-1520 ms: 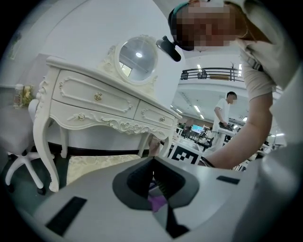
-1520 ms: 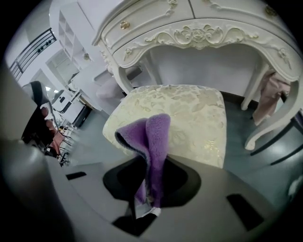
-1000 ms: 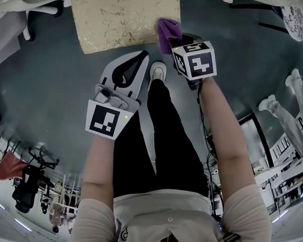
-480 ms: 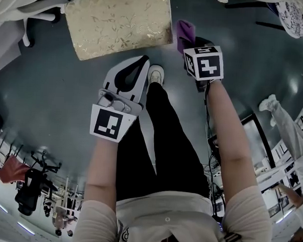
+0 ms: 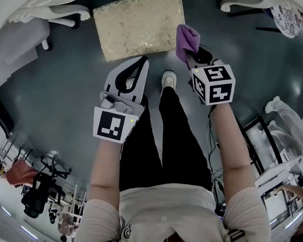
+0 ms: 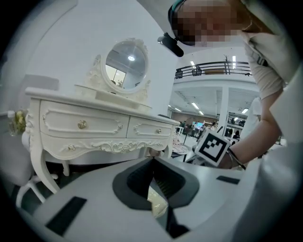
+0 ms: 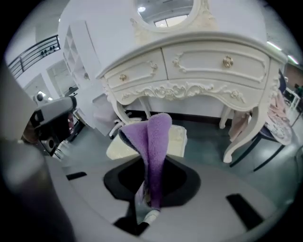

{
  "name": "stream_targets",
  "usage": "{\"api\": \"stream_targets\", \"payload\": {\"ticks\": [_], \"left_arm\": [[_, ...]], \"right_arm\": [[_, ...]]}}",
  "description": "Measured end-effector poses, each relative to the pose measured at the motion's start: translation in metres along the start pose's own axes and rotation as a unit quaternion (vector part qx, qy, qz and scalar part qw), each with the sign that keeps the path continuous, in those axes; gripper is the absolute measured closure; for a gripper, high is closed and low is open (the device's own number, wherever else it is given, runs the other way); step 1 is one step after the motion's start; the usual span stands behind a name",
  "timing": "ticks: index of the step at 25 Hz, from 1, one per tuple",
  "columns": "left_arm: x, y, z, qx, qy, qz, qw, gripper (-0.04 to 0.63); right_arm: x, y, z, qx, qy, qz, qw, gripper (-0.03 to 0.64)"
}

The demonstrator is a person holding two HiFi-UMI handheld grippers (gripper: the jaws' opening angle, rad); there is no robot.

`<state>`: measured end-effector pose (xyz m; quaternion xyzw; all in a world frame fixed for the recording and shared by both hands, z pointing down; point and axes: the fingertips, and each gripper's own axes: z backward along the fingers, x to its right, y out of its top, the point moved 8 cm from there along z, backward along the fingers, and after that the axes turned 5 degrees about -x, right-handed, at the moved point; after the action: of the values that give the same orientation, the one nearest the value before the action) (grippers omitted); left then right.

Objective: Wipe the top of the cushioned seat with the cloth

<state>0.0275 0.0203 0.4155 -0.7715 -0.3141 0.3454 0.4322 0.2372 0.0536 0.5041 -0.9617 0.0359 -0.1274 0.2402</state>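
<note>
Right gripper (image 5: pixel 194 54) with cloth (image 5: pixel 187 38) beside seat (image 5: pixel 138 24)

Fuzzy purple cloth (image 7: pixel 156 137), sheeny gold-patterned fabric seat cushion (image 5: pixel 138 24), smooth grey floor (image 5: pixel 58 84), glossy white-painted dressing table (image 7: pixel 203 66).

**A:** Both arms are stretched out ahead, bare to the elbow. The left forearm (image 5: pixel 105 166) comes up from 7 o'clock, the right forearm (image 5: pixel 235 147) from 5.

**B:** And the left gripper (image 5: pixel 143 61)?

**A:** It noses toward 1 o'clock with its jaws together at the tips and nothing pinched. Its marker cube (image 5: pixel 114 124) sits over the wrist.

**B:** The right gripper (image 5: pixel 193 52)?

**A:** It reaches a touch further, tilted toward 11 o'clock. Its jaws are clamped on the purple cloth (image 7: pixel 154 142), whose free end stands up past the tips.
</note>
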Motion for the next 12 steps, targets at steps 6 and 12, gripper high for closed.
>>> {"api": "stream_targets", "payload": {"ticks": [6,12], "left_arm": [[-0.021,0.074,0.048,0.018,0.031,-0.041,0.9985,0.583],[-0.028,0.153,0.116,0.063,0.041,-0.046,0.9961,0.583]], "right_arm": [[-0.064,0.055,0.069,0.096,0.005,0.019,0.995,0.537],[-0.117,0.112,0.159,0.185,0.001,0.04,0.982,0.537]]}}
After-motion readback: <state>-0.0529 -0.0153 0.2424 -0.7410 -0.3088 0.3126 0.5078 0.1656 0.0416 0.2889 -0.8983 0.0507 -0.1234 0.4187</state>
